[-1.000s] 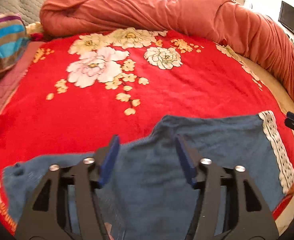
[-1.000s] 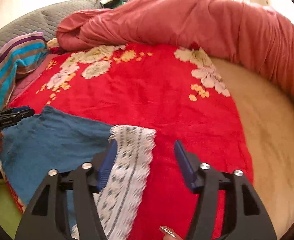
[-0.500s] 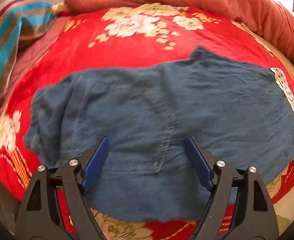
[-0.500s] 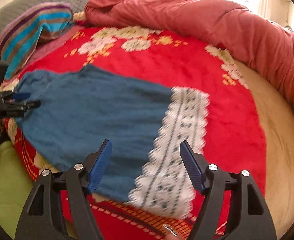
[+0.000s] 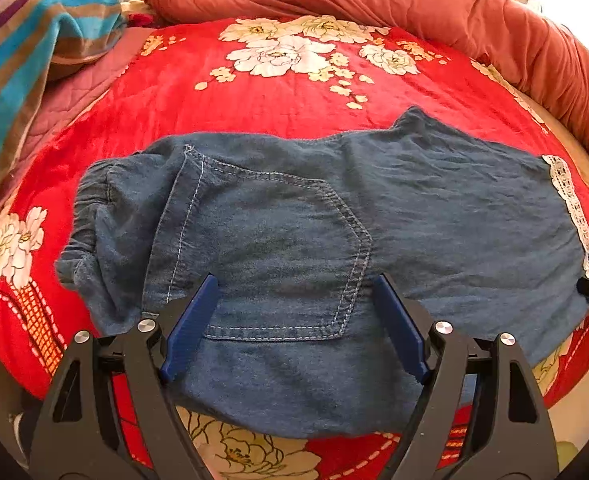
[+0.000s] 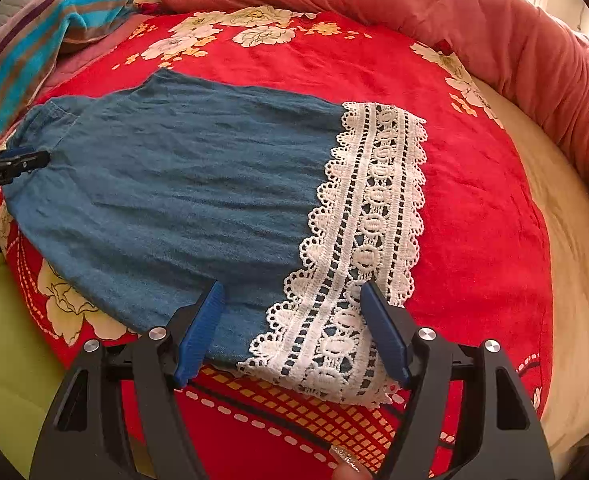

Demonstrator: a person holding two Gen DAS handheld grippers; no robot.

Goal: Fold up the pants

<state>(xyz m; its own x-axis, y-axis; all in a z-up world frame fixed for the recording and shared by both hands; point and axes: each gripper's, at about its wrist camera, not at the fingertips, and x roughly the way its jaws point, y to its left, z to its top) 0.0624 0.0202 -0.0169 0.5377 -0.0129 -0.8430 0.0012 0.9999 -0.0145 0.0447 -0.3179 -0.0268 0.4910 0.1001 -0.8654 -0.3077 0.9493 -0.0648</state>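
The pants (image 5: 294,220) lie flat across the bed (image 5: 254,96), long axis left to right, waistband left, lace hem (image 6: 370,220) right. Only the left view shows the back pocket (image 5: 270,256). The left tool (image 5: 298,320) and right tool (image 6: 292,324) both gape open, seemingly just above the cloth.

1. The pants (image 5: 294,232) are made of matt blue denim-like cloth, finely creased, with pale topstitched seams.
2. The hem is trimmed with a white openwork lace band (image 6: 374,216), scalloped at both edges.
3. The blanket (image 5: 294,92) is a plush red cloth with a slight sheen and a printed flower pattern.
4. The comforter (image 6: 414,12) is a matt, wrinkled rust-coloured cloth.
5. The fingers (image 5: 192,322) are faced with ribbed blue plastic; their black frames are matt plastic, fitted with bright metal screws.
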